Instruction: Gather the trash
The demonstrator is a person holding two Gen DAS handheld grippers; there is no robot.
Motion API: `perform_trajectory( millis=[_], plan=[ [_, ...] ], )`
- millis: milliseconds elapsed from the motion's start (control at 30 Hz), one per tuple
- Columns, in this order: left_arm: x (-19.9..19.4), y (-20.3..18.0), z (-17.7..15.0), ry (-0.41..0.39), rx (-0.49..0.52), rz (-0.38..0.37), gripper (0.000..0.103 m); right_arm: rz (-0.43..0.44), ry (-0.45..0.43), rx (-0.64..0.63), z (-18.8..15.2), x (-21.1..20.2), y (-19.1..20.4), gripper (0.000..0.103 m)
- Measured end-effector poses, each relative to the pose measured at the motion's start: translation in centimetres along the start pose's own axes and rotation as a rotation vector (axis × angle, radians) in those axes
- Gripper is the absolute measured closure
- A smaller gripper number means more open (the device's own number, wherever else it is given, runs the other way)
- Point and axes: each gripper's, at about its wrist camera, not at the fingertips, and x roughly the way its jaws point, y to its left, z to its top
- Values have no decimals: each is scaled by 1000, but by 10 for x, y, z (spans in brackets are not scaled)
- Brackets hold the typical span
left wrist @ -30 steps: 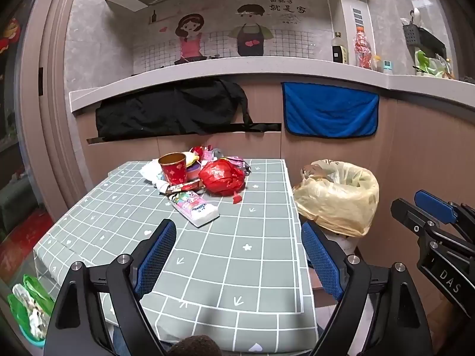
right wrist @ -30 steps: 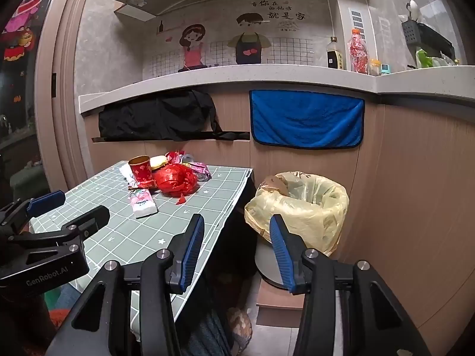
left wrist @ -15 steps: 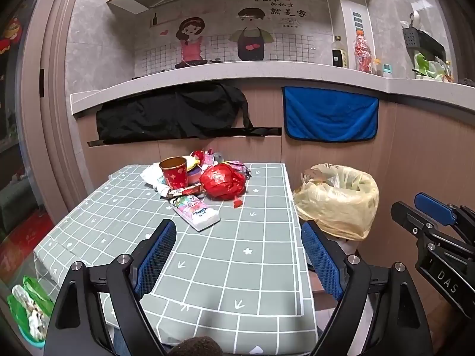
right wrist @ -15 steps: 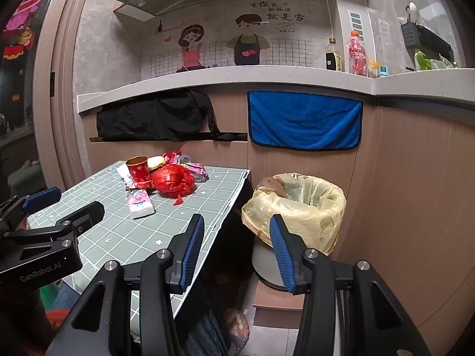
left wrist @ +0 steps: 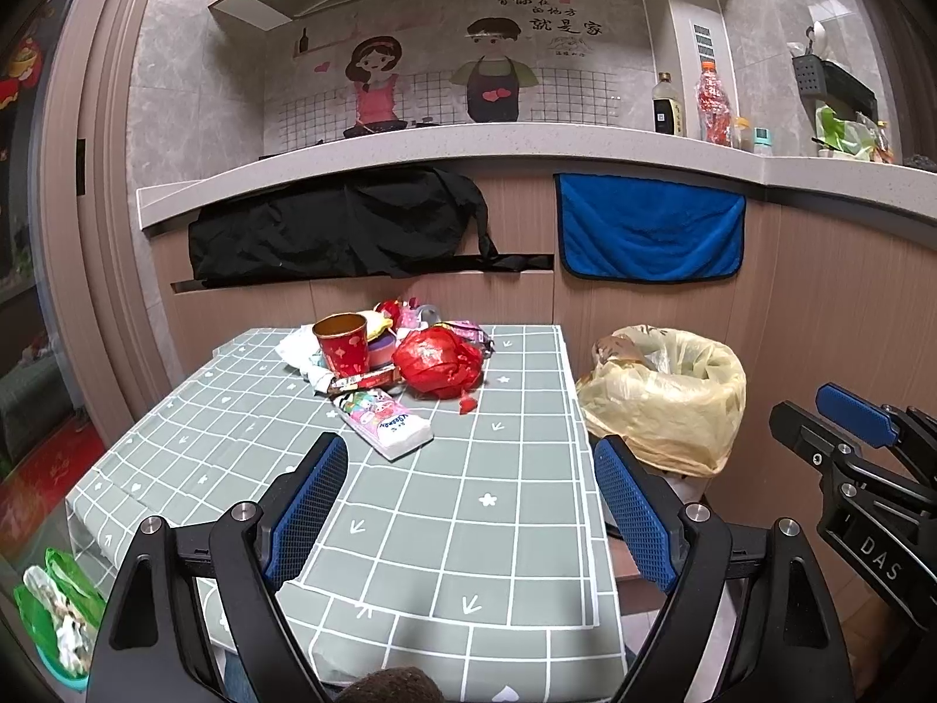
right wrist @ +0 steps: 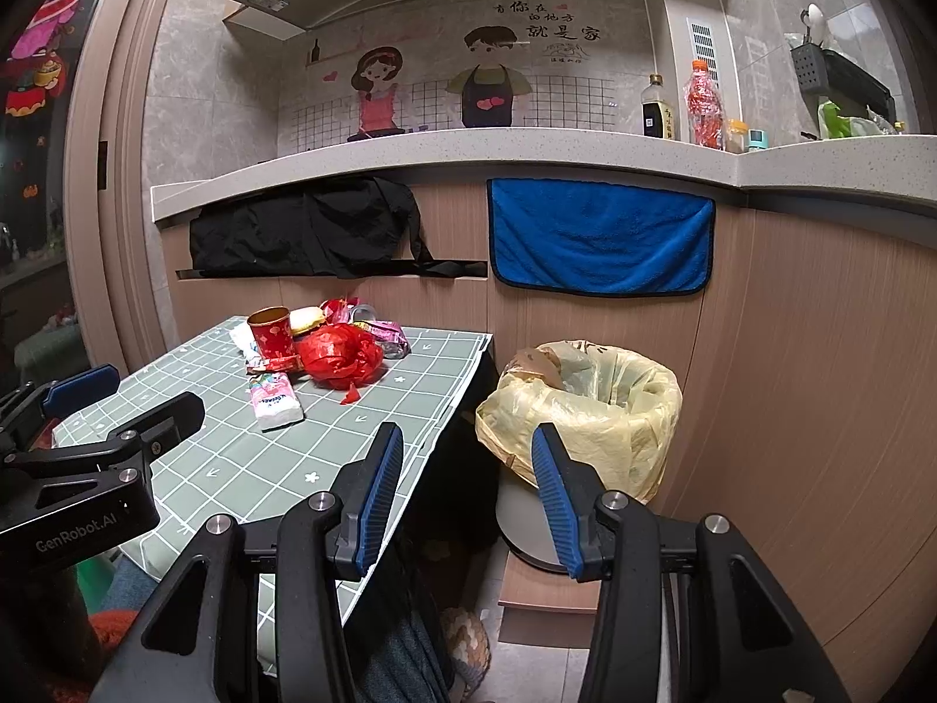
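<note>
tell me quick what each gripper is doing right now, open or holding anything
left gripper: open, holding nothing, above the table.
right gripper: open, holding nothing, near the trash bin.

The wall sticker (left wrist: 550, 14) above the cartoon couple carries Chinese characters reading "有你在的地方就是家". The body of the right tool (left wrist: 872, 550), seen from the left wrist view, is marked "DAS". The body of the left tool (right wrist: 88, 521), seen from the right wrist view, reads "GenRobot.AI". The pink tissue pack (left wrist: 383, 423) on the tabletop bears small print too blurred to read.
</note>
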Motion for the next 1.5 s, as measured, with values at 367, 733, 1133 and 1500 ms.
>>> perform_trajectory(
  millis=[367,733,1133,1500],
  plan=[
    [0,0,-1,-1,-1,0,17,0,1,0,-1,1,1,60],
    [0,0,-2,-1,-1,-1,17,-2,3,0,0,2,0,60],
    [-3,-2,1,-1,0,-3,17,-5,0,2,5,-6,-1,60],
    [-3,-3,1,-2,-1,-3,17,-9,-2,4,-3,2,-2,60]
  ],
)
